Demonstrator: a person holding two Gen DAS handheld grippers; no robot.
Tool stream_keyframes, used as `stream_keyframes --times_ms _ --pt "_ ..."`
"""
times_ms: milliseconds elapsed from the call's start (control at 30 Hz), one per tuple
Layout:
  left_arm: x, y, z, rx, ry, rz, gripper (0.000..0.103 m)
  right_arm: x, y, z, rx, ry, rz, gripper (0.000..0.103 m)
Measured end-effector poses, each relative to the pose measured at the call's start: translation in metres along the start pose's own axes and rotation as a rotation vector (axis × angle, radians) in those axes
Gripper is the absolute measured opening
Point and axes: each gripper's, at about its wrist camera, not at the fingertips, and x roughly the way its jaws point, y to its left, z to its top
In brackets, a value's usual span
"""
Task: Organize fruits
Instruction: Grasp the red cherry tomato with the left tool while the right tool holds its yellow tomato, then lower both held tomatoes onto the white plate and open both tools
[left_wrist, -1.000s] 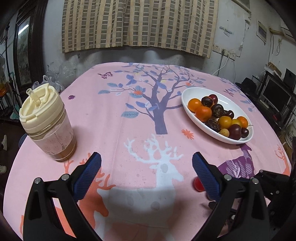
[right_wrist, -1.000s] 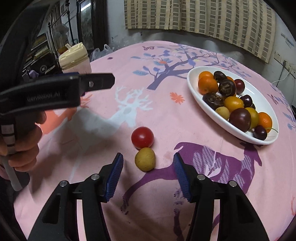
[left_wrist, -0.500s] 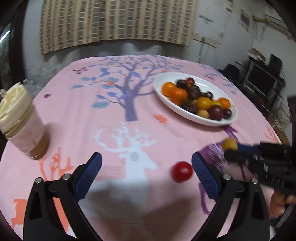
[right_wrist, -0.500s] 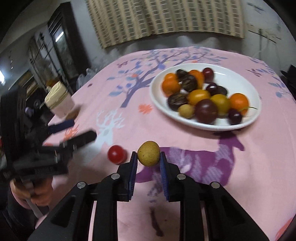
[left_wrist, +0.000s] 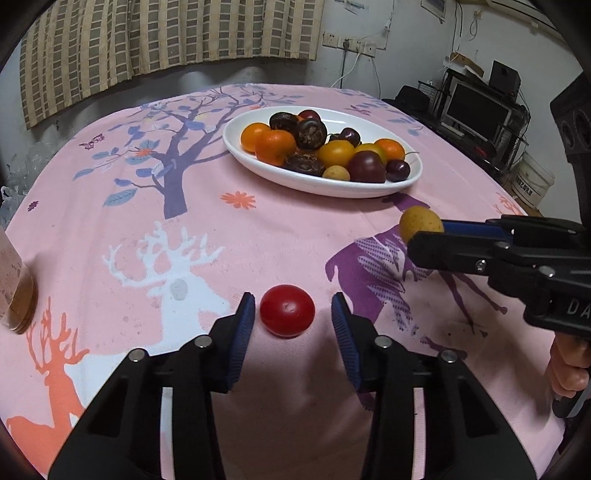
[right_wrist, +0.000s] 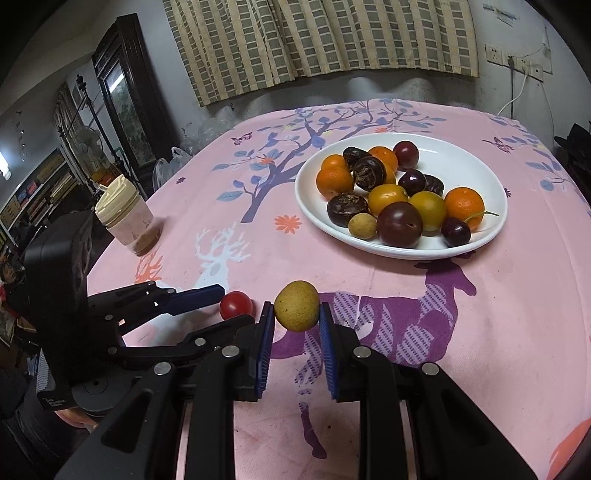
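Observation:
A red cherry tomato (left_wrist: 287, 311) lies on the pink tablecloth between the open fingers of my left gripper (left_wrist: 292, 321), with small gaps on both sides. It also shows in the right wrist view (right_wrist: 236, 305). My right gripper (right_wrist: 296, 314) is shut on a small yellow-brown fruit (right_wrist: 296, 305) and holds it above the cloth, short of the plate. The fruit also shows in the left wrist view (left_wrist: 420, 223). A white oval plate (left_wrist: 255, 162), also in the right wrist view (right_wrist: 480, 162), holds several orange, yellow and dark fruits.
A lidded jar (right_wrist: 127, 218) with brown contents stands on the table's left side, cut off at the left wrist view's edge (left_wrist: 14, 288). Shelves, a monitor and cables stand beyond the right table edge. A curtain hangs behind.
My left gripper moved right and forward, and its fingers narrowed around the red tomato. My right gripper closed on the yellow-brown fruit and lifted it off the cloth.

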Motion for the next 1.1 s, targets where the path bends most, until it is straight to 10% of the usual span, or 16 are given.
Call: stream_keyframes --times_ms 733,1100 --pt "-0.02 -0.004 0.004 -0.011 -0.032 0.009 0.03 -0.009 -0.011 0.005 0.014 -0.009 -0.001 0.025" --pt "-0.008 -0.028 0.141 0.036 -0.144 -0.014 0.03 -0.014 -0.092 0.084 0.069 -0.122 -0.175 0.025"
